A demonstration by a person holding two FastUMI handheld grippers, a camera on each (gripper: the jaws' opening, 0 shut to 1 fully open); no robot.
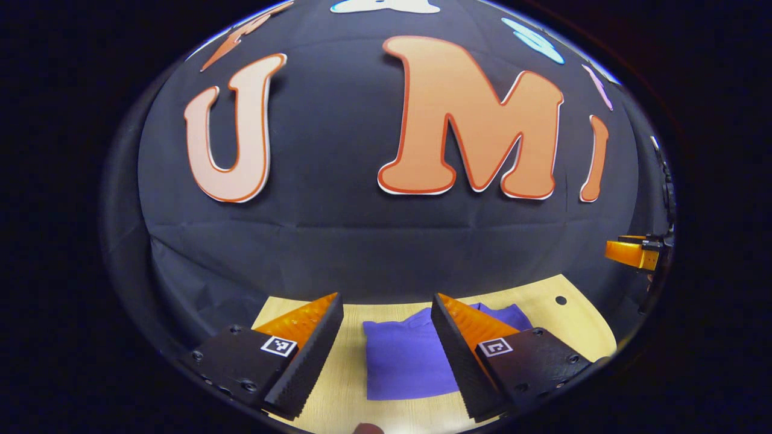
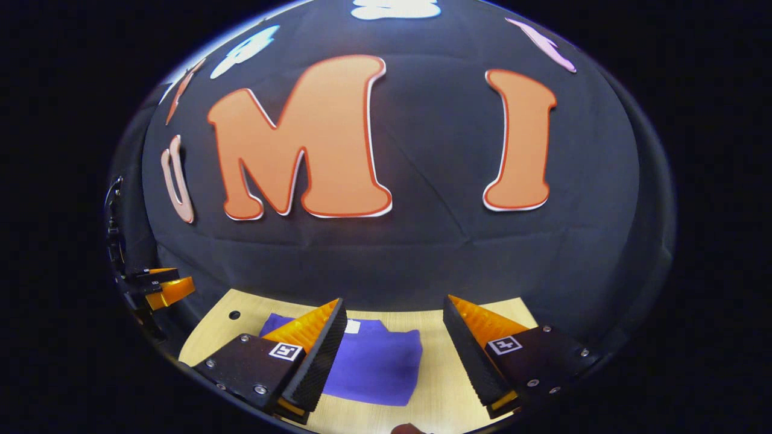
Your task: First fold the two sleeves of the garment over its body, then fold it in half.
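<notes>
In the left gripper view the left gripper (image 1: 386,337) sits at 6 o'clock with its two fingers spread wide apart and nothing between them. It is held above the table (image 1: 543,313), not touching it. Through the gap between the fingers lies the purple garment (image 1: 404,361), flat on the light wooden tabletop as a compact, roughly square bundle with no sleeves sticking out; its right part is hidden behind the right-hand finger, and a bit of it shows again past that finger toward 5 o'clock. A small round hole (image 1: 561,299) marks the tabletop near 4 o'clock. At 3 o'clock, near the edge of the view and well apart from the garment, part of the other gripper shows.

In the right gripper view the right gripper (image 2: 395,337) is likewise at 6 o'clock, fingers wide apart and empty, held clear of the table (image 2: 458,386). The garment (image 2: 374,367) lies at about 7 o'clock, partly behind the left-hand finger, with its right edge reaching into the gap. A small white tag (image 2: 353,326) shows at its far edge. The hole (image 2: 234,314) sits at 8 o'clock, and part of the other gripper shows at 9 o'clock.
</notes>
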